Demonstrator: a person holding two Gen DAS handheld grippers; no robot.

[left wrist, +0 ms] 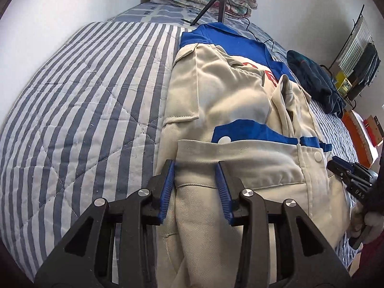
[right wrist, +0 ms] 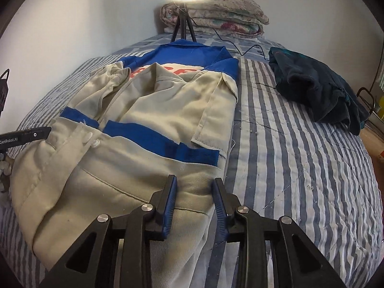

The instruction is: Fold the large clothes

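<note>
While you hold both tongs over the near hem, the beige-and-blue work jacket (left wrist: pixel 230 110) lies lengthwise down the middle of the striped quilt (left wrist: pixel 79 110), collar end far, toward the ring-light tripod (left wrist: pixel 216 7). Sleeves are folded in over the body; a blue band crosses the lower part, red lettering partly covered near the blue yoke.

Your left gripper (left wrist: pixel 195 168): jaws parted abt a pad-length, beige cloth showing between the blue pads (left wrist: pixel 168 192). They straddle the jacket's lower edge w/o pinching it; can't tell if pads touch fabric.

Your right gripper (right wrist: pixel 194 184): same spread, over the jacket's near right corner, right pad close to the cloth edge where quilt begins. Nothing clamped.

From the left cam, the right gripper shows at frame right, just beside the jacket's snap placket. From the right cam, the left gripper's body pokes in at frame left, against the jacket's side.

A dark teal garment (right wrist: pixel 319 88) sits bunched on the quilt, right of the jacket, well apart. Folded floral bedding (right wrist: pixel 216 16) is stacked at the wall behind the tripod, a black cable (right wrist: pixel 249 48) trailing across the quilt.
</note>
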